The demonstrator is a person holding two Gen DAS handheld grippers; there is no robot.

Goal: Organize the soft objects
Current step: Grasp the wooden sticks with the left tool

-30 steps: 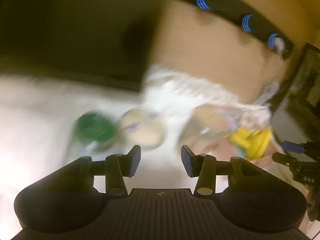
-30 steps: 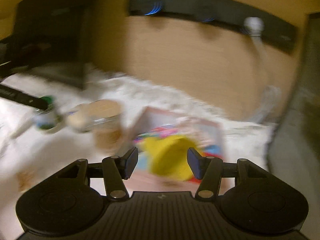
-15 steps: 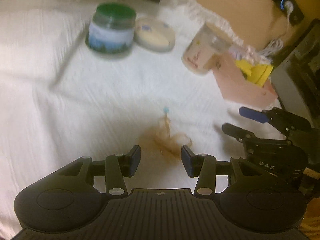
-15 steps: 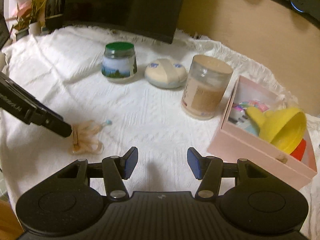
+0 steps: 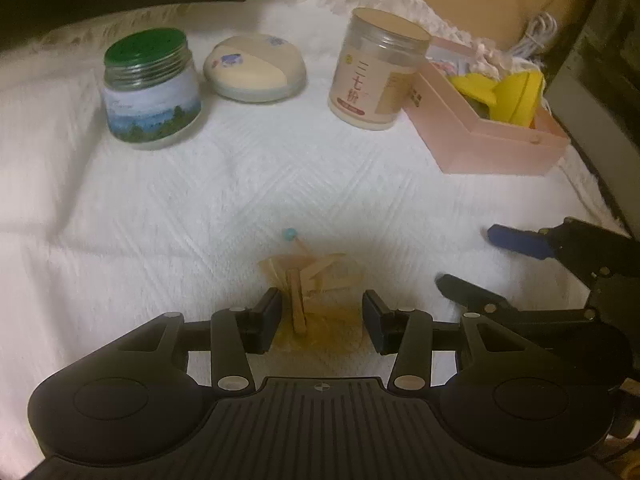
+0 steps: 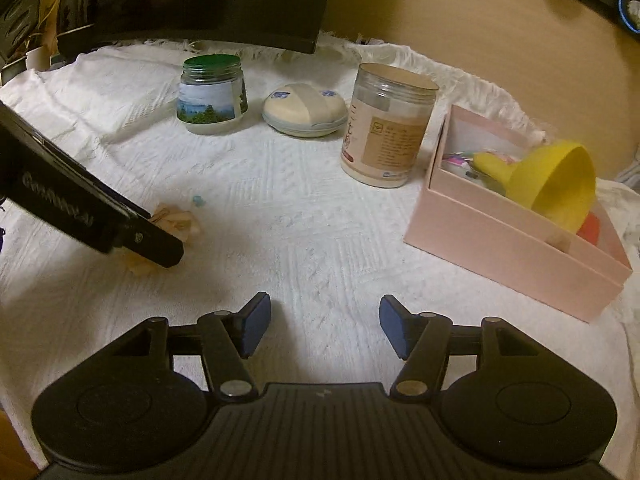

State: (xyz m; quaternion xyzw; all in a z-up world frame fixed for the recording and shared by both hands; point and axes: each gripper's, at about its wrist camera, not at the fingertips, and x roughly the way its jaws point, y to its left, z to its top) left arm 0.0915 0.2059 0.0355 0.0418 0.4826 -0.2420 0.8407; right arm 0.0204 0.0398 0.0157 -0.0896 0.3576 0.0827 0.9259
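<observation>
Observed at this moment: the left gripper [image 5: 322,322] was low over the white cloth [image 5: 360,196], jaws apart, straddling a small tan bundle [image 5: 316,284] that looked like a sheer bag or ribbon pinched by a little wooden clip [image 5: 297,304]. The pads flanked the bundle without pressing on it; no grip yet. A tiny blue bead [image 5: 289,234] lay on the cloth just beyond it.

The right gripper [image 6: 325,326] hung over bare cloth nearer the middle, nothing between its jaws, which had just been opening wider. From its camera the left gripper's finger covered part of the bundle.

Along the back stood a green-lidded jar [image 5: 150,88], a round cream puff case [image 5: 255,69] and a tall clear canister [image 5: 378,70], in a row and apart from one another. To the right sat a pink box [image 6: 516,236], open, already holding a yellow funnel-shaped item [image 6: 556,184] and some small colourful pieces I could not identify.

Judgement on progress: early to middle. The box had contents, but the tan bundle was on the cloth, ungrasped and well apart from the box. Remaining, as I read it: close on the bundle, lift, carry it right, place it in the box. Whether the puff case counts as a soft object to move, I could not tell.
</observation>
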